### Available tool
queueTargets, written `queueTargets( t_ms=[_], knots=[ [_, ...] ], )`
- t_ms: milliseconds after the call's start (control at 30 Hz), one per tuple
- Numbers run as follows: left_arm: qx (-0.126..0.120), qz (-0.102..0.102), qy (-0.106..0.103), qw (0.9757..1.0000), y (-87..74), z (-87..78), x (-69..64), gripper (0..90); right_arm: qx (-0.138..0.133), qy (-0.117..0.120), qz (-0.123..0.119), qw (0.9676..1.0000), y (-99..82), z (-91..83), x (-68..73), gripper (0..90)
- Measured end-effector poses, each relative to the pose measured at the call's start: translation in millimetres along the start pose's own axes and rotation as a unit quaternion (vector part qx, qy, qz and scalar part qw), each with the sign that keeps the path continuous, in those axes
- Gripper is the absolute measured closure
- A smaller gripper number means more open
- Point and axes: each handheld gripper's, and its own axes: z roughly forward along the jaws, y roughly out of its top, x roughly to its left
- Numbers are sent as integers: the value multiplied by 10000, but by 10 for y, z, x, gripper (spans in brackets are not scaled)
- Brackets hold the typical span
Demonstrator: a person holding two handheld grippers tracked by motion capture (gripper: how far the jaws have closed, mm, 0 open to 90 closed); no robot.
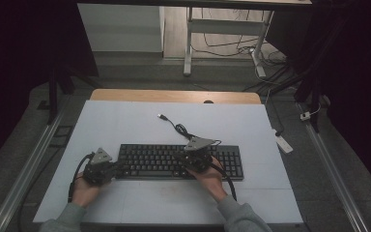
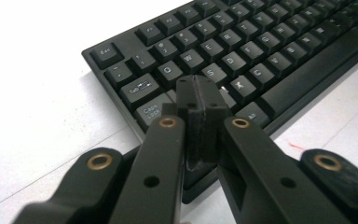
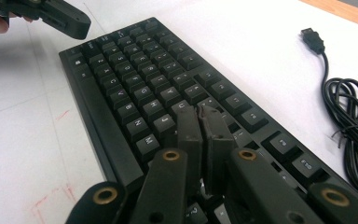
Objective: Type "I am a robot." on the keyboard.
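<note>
While both hands hide part of the front edge, the black keyboard lies flat in the middle of the white desk. Its far right end is cut off in the left tool's view. The left tool has its jaws pressed together, with nothing between them, over the Caps Lock corner. The right tool is closed too, tips low over the middle keys. A coiled USB cable lies behind the keyboard.

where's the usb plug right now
In the high view the usb plug lies loose on the white mat, behind the keyboard, at its cable's far end.
</note>
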Motion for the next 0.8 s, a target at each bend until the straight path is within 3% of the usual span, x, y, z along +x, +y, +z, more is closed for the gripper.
queueTargets(
  t_ms=[800],
  knots=[
    [156,55,32,9999,-18,95,18,883,112,105,102,9998,68,293,-43,896]
  ],
)
